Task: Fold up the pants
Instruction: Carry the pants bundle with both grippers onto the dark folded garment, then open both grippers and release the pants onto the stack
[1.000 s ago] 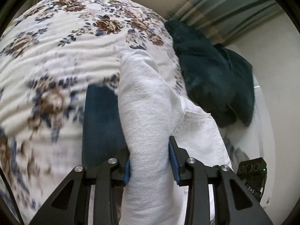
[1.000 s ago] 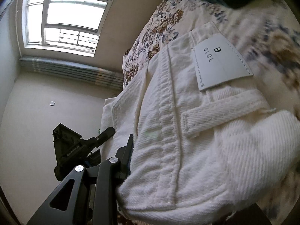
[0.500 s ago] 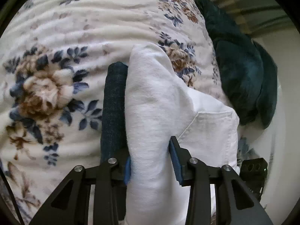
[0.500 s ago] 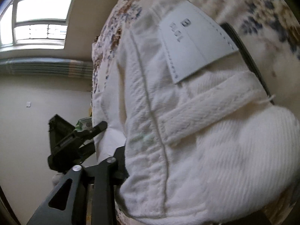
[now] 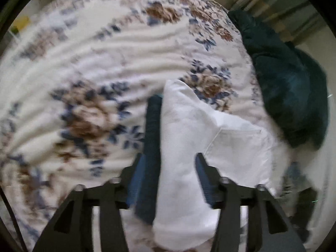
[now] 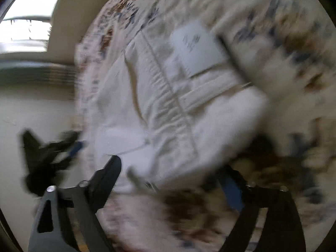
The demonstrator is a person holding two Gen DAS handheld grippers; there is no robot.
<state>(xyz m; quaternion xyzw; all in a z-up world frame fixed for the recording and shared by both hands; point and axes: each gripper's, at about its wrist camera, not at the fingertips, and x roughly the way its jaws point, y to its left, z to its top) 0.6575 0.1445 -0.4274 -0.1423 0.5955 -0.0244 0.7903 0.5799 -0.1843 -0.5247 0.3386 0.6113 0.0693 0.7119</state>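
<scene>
The folded white pants (image 5: 189, 147) lie on the floral bedspread (image 5: 84, 63), beside a dark blue garment (image 5: 152, 147). My left gripper (image 5: 169, 168) has widened; its fingers stand apart on either side of the white fold and the blue cloth. In the blurred right wrist view, the pants' waistband with a white label (image 6: 197, 48) fills the middle. My right gripper (image 6: 172, 174) is open, its jaws wide apart at the near edge of the pants (image 6: 168, 115). The left gripper shows at that view's left (image 6: 48, 155).
A dark green blanket (image 5: 289, 88) is heaped at the bed's far right edge. A window (image 6: 27, 21) and a pale wall are behind the bed. The bedspread stretches to the left of the pants.
Both grippers opened and let go of the pants. The right gripper pulled back, so both its fingers now show. The pants now rest on the bed.
</scene>
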